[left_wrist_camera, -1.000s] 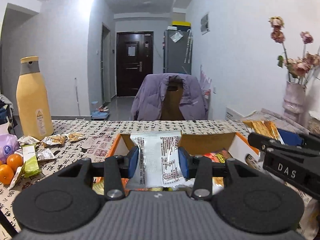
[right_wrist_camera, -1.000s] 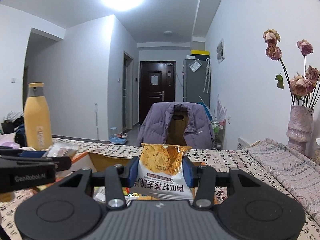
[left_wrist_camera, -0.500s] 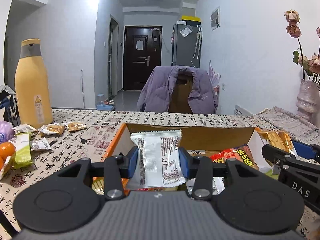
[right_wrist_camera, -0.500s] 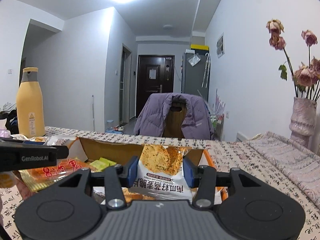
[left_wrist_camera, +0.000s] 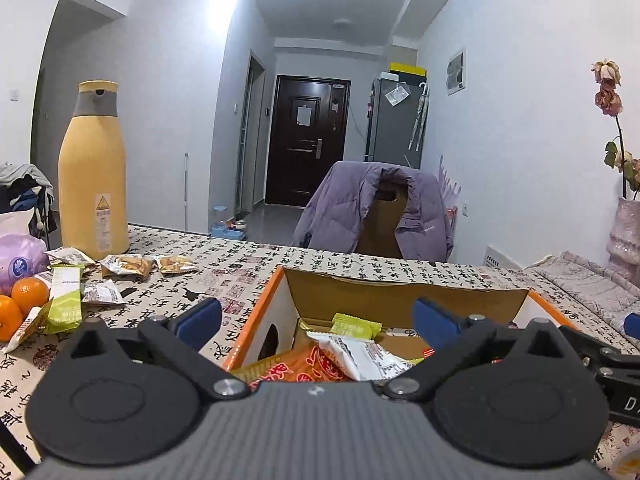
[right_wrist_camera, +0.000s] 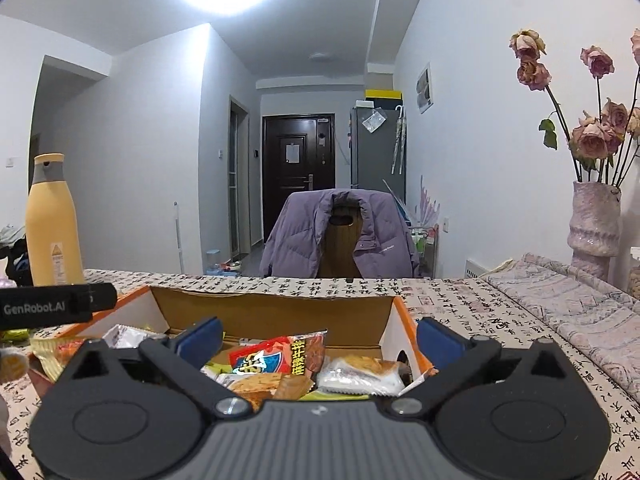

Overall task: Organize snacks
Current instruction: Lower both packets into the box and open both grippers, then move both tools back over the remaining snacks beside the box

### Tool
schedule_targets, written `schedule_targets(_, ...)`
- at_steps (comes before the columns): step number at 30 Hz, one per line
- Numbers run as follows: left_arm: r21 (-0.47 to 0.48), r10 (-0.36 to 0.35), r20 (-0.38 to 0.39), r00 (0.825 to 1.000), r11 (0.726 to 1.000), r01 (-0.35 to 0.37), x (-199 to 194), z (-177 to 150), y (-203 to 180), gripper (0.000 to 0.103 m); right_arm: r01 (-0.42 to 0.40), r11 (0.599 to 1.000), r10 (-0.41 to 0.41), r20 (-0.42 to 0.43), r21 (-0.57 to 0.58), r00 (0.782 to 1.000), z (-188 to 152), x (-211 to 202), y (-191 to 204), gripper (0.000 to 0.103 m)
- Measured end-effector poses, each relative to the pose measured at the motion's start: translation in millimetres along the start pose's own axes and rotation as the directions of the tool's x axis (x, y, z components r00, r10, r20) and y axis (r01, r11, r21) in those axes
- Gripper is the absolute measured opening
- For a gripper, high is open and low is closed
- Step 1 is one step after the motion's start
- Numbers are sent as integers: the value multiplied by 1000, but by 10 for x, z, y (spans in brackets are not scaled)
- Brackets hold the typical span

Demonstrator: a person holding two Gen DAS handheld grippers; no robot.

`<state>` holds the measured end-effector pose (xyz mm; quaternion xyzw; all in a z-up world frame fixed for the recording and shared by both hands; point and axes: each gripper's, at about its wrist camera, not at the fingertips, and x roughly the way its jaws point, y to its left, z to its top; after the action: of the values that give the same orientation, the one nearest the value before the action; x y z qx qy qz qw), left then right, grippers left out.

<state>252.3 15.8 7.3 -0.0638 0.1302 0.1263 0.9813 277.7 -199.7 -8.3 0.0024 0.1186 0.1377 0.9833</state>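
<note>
An open cardboard box [left_wrist_camera: 400, 300] with an orange rim sits on the table and holds several snack packets. My left gripper [left_wrist_camera: 316, 320] hangs over its near left side, jaws opening wide, with nothing between the blue pads. The silver-white packet [left_wrist_camera: 360, 356] lies loose in the box below it, on a red-orange packet [left_wrist_camera: 304, 368]. My right gripper [right_wrist_camera: 320, 340] is over the same box [right_wrist_camera: 272, 312], jaws also opening, nothing gripped. The clear cracker packet [right_wrist_camera: 360, 374] lies in the box beside a red-blue packet [right_wrist_camera: 276, 356].
Loose snack packets [left_wrist_camera: 128, 266], a green stick pack [left_wrist_camera: 66, 300] and oranges [left_wrist_camera: 28, 294] lie on the table at left, by a tall yellow bottle [left_wrist_camera: 94, 184]. A chair with a purple jacket [left_wrist_camera: 376, 208] stands behind. A vase of dried roses [right_wrist_camera: 594, 220] is at right.
Both grippers went from shut on a packet to wide open. The silver-white packet and the cracker packet dropped into the box. Both grippers sank a little toward it.
</note>
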Motion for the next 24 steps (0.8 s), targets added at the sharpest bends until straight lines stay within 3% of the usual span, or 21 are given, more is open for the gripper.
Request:
schedule_targets(11,-19,12,7,1000,1000,-12,-144,151,-20,103,-12,1000,12,28,4,1000,40,-26,-23,103)
schedule_targets(24,27,-3,10,1000,1000,3,-688,153,140,103,-13,1000,13,22,-23,1000,196,-300,13,103)
